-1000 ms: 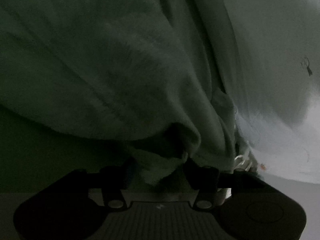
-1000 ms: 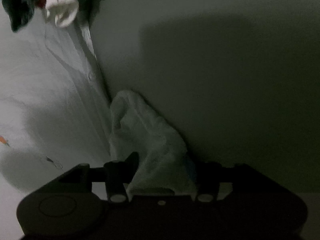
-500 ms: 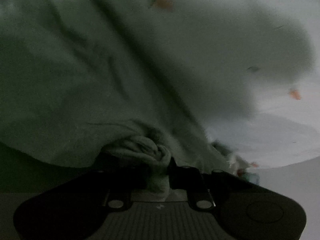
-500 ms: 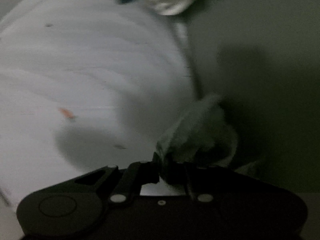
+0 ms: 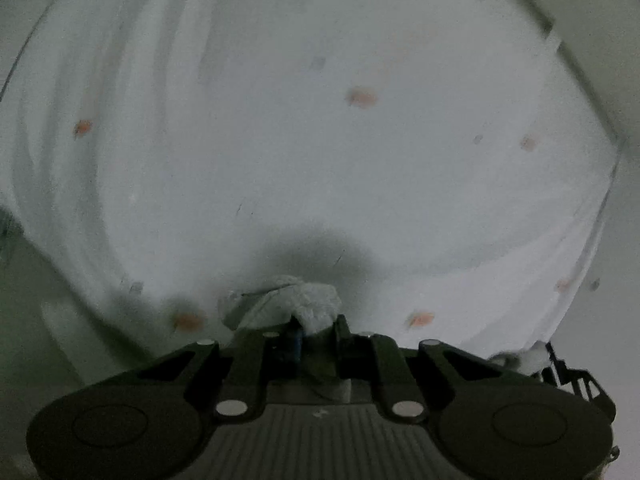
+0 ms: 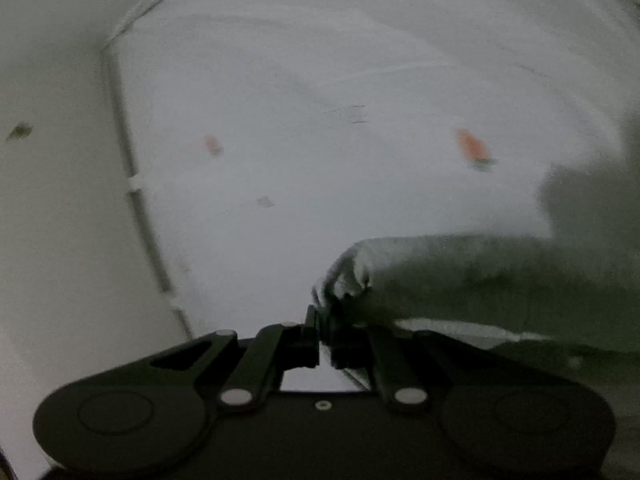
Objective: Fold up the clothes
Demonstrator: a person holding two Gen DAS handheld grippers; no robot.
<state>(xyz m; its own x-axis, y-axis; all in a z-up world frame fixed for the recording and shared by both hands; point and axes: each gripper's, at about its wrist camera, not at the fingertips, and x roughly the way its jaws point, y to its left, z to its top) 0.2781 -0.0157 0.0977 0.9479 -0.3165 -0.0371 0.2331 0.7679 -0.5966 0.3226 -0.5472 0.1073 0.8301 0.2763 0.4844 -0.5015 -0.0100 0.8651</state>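
You are at the lift-and-spread step: each of your grippers has hold of a bunched bit of a pale, fuzzy garment [image 6: 480,280], and both views look across a white sheet with small orange marks [image 5: 360,120] that fills most of what can be seen. Whether that sheet covers a table or a bed, the pictures do not tell.

Your left gripper [image 5: 318,324] has its fingers nearly together, closing a last little on a crumpled wad of the cloth that sticks out just in front of the tips. Your right gripper [image 6: 325,332] has its fingers pressed tight on an edge of the same cloth, which runs off in a thick, dim roll to the right of that view. In the left view, your right gripper shows at the lower right with a scrap of white in it.

The garment is thus off the sheet at both held points; how much of it hangs below is hidden.

Next, judging from this, you need to draw your hands apart until the cloth between them is taut and flat, then lay it down smooth on the sheet before making a fold. Watch that the left wad does not slip, as it is a lumpy hold.

No box, basket or other container is visible in either view
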